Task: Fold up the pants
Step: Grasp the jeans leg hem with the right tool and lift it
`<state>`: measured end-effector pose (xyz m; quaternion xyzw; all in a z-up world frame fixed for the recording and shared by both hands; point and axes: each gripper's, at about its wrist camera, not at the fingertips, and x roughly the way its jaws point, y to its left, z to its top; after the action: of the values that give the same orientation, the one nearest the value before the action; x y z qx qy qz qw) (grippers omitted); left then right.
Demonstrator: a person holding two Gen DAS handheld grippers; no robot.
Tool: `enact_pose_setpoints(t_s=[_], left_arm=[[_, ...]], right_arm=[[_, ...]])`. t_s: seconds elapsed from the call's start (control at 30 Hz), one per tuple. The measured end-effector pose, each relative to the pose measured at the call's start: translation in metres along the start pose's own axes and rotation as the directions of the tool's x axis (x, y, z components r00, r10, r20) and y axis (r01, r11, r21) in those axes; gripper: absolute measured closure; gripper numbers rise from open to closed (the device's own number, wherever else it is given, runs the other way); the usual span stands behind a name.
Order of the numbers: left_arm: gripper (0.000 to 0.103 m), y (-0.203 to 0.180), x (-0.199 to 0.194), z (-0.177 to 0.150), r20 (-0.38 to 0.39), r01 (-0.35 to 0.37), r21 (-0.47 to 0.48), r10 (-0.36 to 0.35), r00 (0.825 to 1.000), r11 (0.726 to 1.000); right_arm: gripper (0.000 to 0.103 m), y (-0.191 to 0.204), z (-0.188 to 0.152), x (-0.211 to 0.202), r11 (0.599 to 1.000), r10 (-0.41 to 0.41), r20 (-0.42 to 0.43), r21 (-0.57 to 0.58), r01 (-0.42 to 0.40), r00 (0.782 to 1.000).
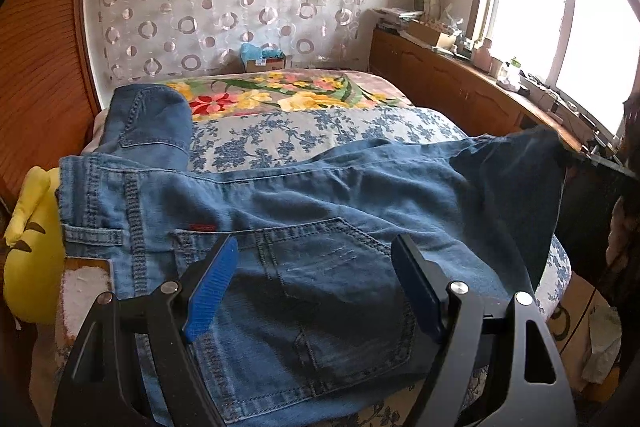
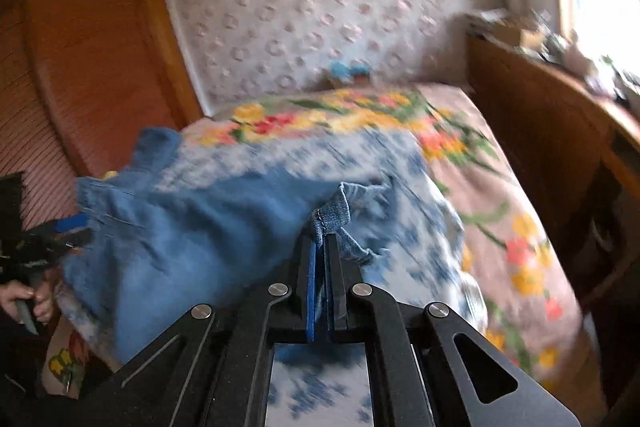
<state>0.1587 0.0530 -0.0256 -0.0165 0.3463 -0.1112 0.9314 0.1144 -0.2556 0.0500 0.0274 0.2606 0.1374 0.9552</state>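
Blue denim pants (image 1: pixel 304 211) lie on the bed, back pocket up, waistband to the left. One leg end (image 1: pixel 152 123) lies at the far left. My left gripper (image 1: pixel 316 251) is open, its fingers straddling the seat of the pants just above the back pocket. The other leg stretches to the right, where my right gripper (image 1: pixel 600 163) holds it lifted. In the blurred right wrist view, my right gripper (image 2: pixel 322 239) is shut on the denim hem (image 2: pixel 334 209), and the pants (image 2: pixel 180 239) spread to the left toward the left gripper (image 2: pixel 60 235).
The bed has a blue-floral sheet (image 1: pixel 320 135) and a flowered blanket (image 1: pixel 280 95). A yellow plush toy (image 1: pixel 32 247) sits at the left by the wooden headboard (image 1: pixel 40 67). A wooden cabinet (image 1: pixel 460 87) with clutter runs under the window on the right.
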Motion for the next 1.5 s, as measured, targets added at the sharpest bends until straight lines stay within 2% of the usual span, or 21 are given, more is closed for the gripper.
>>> enact_pose_setpoints(t_s=[0.23,0.4,0.53,0.6,0.7,0.87,1.0,1.07,1.27,1.5], left_arm=[[0.023,0.023,-0.019,-0.004,0.034,-0.029,-0.044,0.03,0.999,0.999],[0.023,0.042,-0.032,-0.009,0.052,-0.057,-0.086,0.062,0.997,0.995],[0.023,0.057,-0.036,-0.014,0.052,-0.076,-0.115,0.083,0.995,0.99],[0.023,0.061,-0.035,-0.016,0.049,-0.079,-0.123,0.086,0.995,0.989],[0.023,0.064,-0.033,-0.016,0.047,-0.078,-0.124,0.085,0.995,0.989],[0.023,0.059,-0.025,-0.015,0.036,-0.055,-0.111,0.059,0.998,0.992],[0.023,0.049,-0.013,-0.014,0.016,-0.031,-0.088,0.033,0.999,0.996],[0.023,0.044,-0.007,-0.012,0.005,-0.022,-0.078,0.022,1.0,0.997],[0.024,0.034,0.012,-0.01,-0.036,-0.011,-0.053,0.009,0.999,0.999],[0.023,0.026,0.034,-0.014,-0.097,-0.005,-0.021,0.003,0.995,1.0]], right_arm=[[0.1,0.074,0.044,-0.001,0.973,0.164,0.056,-0.176,-0.152,0.985],[0.1,0.134,0.068,0.005,0.916,0.307,0.042,-0.285,-0.283,0.951],[0.099,0.169,0.072,0.023,0.872,0.38,-0.021,-0.324,-0.366,0.925],[0.089,0.181,0.07,0.034,0.871,0.346,-0.045,-0.357,-0.338,0.937],[0.087,0.176,0.067,0.044,0.874,0.334,-0.068,-0.351,-0.336,0.94],[0.08,0.162,0.071,0.048,0.903,0.264,-0.069,-0.332,-0.271,0.962],[0.064,0.149,0.062,0.056,0.932,0.203,-0.081,-0.288,-0.218,0.976],[0.061,0.142,0.058,0.061,0.945,0.174,-0.091,-0.266,-0.193,0.98],[0.059,0.131,0.047,0.08,0.968,0.147,-0.153,-0.183,-0.174,0.977],[0.059,0.137,0.043,0.113,0.975,0.154,-0.243,-0.116,-0.187,0.958]])
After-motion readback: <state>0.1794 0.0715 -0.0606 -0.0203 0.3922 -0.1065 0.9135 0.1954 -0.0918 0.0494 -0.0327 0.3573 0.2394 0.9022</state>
